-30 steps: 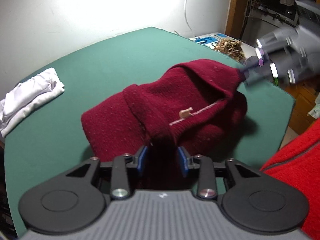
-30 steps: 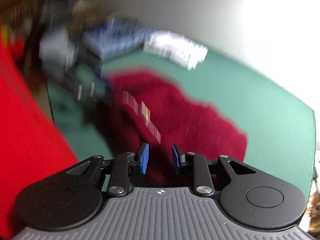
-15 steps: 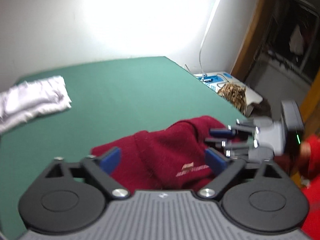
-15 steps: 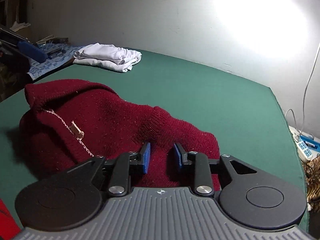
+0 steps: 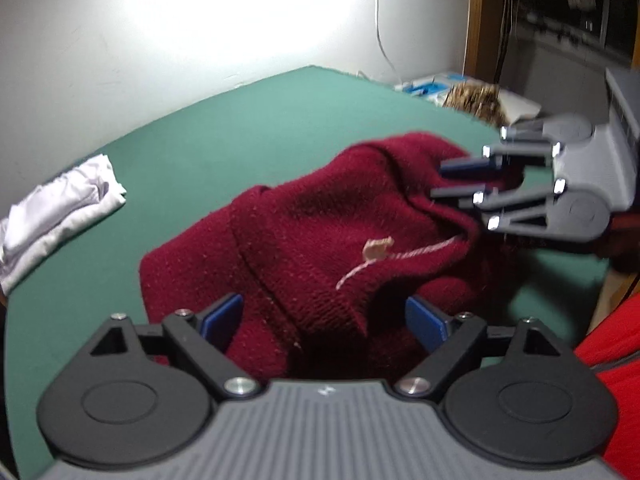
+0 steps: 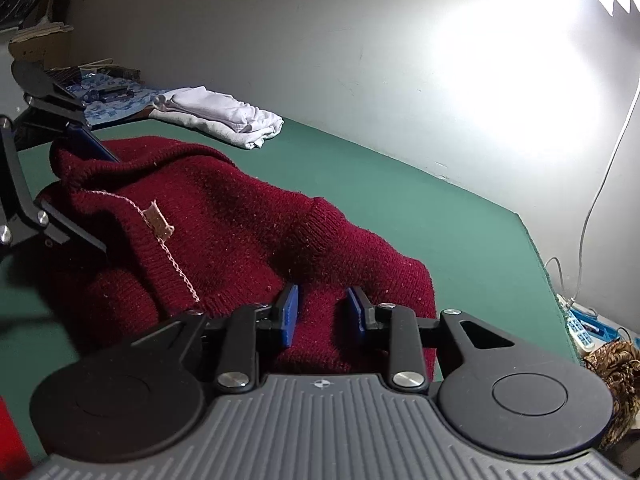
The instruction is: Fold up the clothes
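A dark red knit sweater (image 5: pixel 320 240) lies bunched on the green table (image 5: pixel 240 140), a tan label (image 5: pixel 376 248) showing on top. My left gripper (image 5: pixel 323 318) stands wide at the sweater's near edge. Its jaws are closing with the knit between them, and the pads do not press on it. My right gripper (image 5: pixel 438 181) comes in from the right, shut on a raised fold of the sweater. In the right wrist view that fold fills the gap of the right gripper (image 6: pixel 322 312), and the left gripper (image 6: pixel 112 204) straddles the sweater's (image 6: pixel 240 220) far edge.
A folded white garment (image 5: pixel 60 212) lies at the table's far left by the wall. Red cloth (image 5: pixel 608 360) fills the lower right corner. Beyond the table's right edge sit a power strip and a brown bundle (image 5: pixel 476 100).
My left gripper opened wide and let go of the sweater fold it pinched. My right gripper came down towards the table with the sweater's edge still in it.
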`<state>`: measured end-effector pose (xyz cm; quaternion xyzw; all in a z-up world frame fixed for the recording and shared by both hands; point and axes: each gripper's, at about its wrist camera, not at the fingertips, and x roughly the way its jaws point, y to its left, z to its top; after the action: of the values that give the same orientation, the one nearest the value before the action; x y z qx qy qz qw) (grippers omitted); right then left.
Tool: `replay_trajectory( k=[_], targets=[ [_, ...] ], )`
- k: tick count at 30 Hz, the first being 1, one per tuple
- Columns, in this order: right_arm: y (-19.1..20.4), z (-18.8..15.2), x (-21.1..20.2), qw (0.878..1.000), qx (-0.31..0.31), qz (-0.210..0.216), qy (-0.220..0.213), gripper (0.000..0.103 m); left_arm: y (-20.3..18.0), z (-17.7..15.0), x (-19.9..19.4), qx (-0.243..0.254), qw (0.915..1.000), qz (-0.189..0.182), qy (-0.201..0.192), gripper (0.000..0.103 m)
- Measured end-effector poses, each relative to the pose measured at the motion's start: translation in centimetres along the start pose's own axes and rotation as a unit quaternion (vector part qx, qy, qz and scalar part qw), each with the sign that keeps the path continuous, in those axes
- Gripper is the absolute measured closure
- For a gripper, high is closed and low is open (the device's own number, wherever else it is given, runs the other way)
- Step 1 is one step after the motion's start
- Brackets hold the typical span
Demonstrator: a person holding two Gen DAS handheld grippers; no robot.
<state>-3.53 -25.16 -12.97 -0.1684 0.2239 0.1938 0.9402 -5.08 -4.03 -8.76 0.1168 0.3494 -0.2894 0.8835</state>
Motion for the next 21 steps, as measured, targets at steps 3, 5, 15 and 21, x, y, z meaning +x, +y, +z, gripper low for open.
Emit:
replay_trajectory(
  k=[3, 5, 15, 21],
  targets=[
    [0.4, -1.0, -0.3, 1.0, 0.014, -0.004, -0.002, 0.072, 0.2, -1.0, 0.0, -0.019, 0.9997, -0.014, -0.003, 0.015],
    [1.0, -1.7, -0.5, 1.0, -0.008, -0.009, -0.007, 0.072, -1.1, -1.9, 0.8, 0.01, 0.9998, 0.015, -0.009, 0.015],
    [-5.2, 2.2, -1.6, 0.991, 0.111, 0.067, 0.014, 0.04, 3.5, 1.3, -2.1, -0.105, 0.9926, 0.013, -0.059, 0.015],
    [-14.1, 1.8, -0.6, 0.928, 0.345, 0.127, 0.057, 0.027, 11.5, 0.0, 0.3, -0.231, 0.972, 0.034, -0.026, 0.015]
  ],
)
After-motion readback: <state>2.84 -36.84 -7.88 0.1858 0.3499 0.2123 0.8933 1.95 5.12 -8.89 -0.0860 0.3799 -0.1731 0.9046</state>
